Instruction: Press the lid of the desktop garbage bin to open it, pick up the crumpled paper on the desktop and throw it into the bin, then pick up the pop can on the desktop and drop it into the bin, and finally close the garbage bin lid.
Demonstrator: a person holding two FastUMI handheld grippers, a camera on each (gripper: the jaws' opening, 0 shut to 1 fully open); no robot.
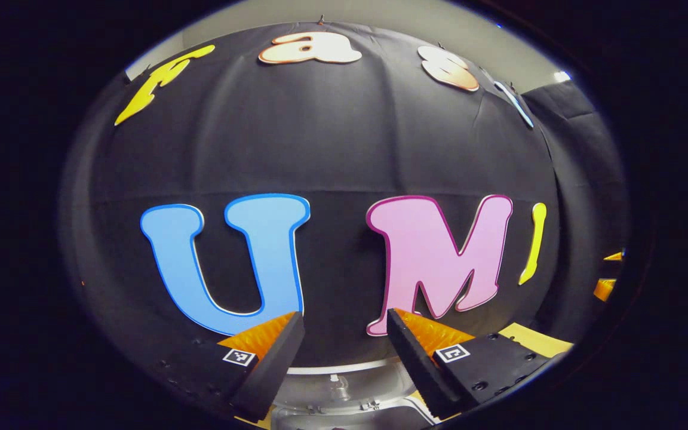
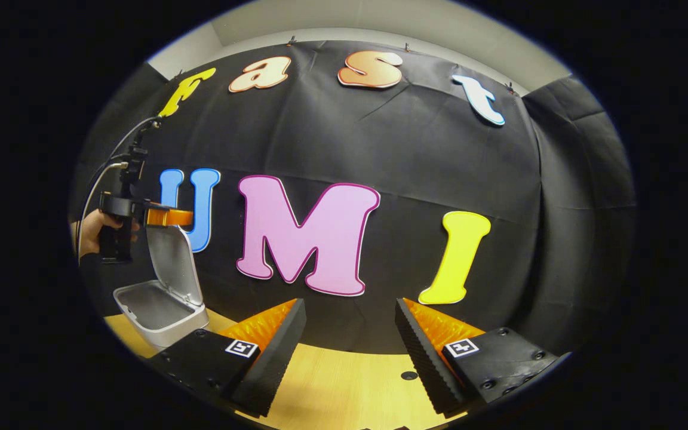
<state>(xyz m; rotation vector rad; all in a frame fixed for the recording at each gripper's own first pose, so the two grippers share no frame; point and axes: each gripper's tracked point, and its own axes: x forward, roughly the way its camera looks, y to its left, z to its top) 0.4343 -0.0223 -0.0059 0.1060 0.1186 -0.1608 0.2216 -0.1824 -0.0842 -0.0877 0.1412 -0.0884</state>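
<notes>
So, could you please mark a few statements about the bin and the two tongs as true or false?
1. The bin's lid stands open. True.
2. The right tongs hold a pop can. False: they are open with nothing between them.
3. The left tongs are at the top of the raised lid. True.
4. The left tongs are shut. False: in the left gripper view they stand open.

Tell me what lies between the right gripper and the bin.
Only bare table in the right gripper view; the bin stands open, left of the right gripper.
</notes>
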